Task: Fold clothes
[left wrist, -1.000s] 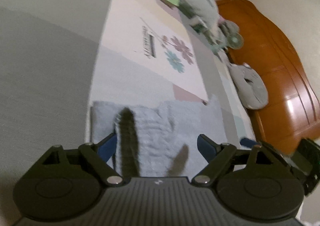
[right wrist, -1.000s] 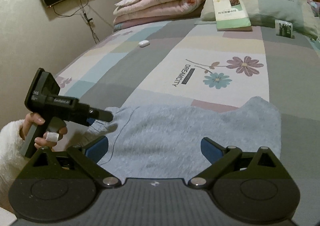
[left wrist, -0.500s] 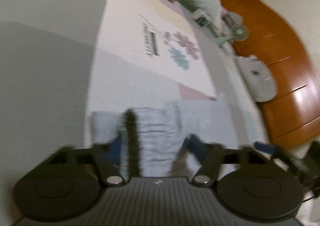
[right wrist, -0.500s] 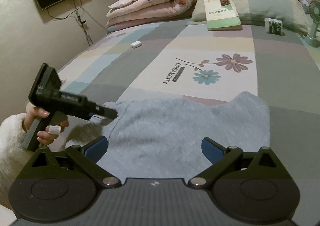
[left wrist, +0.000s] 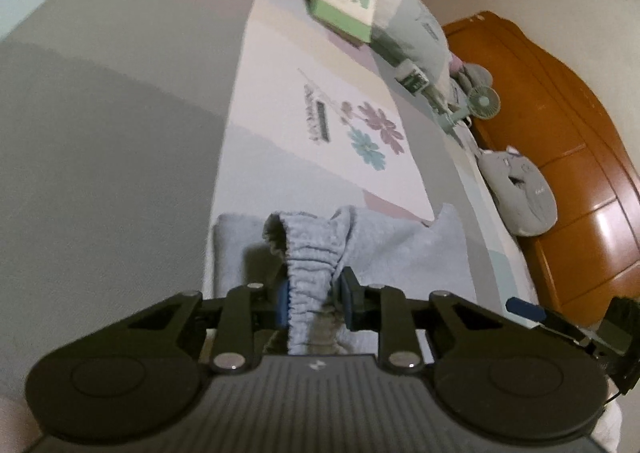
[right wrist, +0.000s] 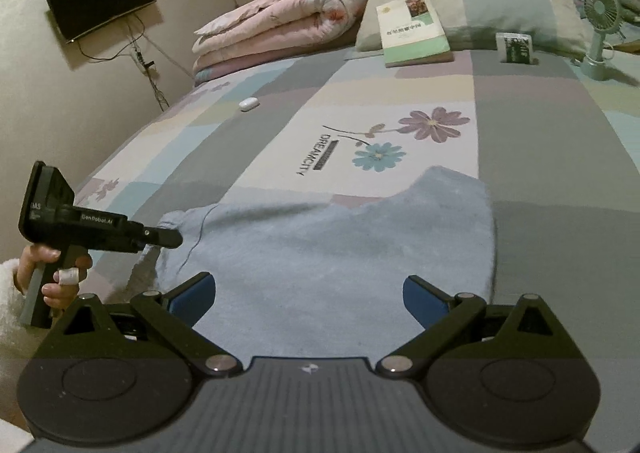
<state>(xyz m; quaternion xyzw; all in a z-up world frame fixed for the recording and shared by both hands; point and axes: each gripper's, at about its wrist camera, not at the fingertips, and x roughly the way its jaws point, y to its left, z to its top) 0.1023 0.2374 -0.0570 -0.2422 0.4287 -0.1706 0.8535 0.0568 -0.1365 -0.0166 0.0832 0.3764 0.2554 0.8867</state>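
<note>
Low in the frame, the left gripper (left wrist: pixel 311 303) pinches the elastic waistband (left wrist: pixel 310 253) of blue trousers (right wrist: pixel 328 249) on the bed (right wrist: pixel 540 157); right gripper (right wrist: pixel 308 299) hovers open. Lift evenly, avoiding bunching.

Your left gripper (left wrist: pixel 313 303) is level and clamped, its blue pads (left wrist: pixel 282 303) pinching a ribbed fold of cloth between the jaws. Your left hand (right wrist: pixel 52 273) wraps its handle, one finger bandaged. Your right gripper (right wrist: pixel 308 293) hovers with jaws spread wide, nothing between them.
</note>
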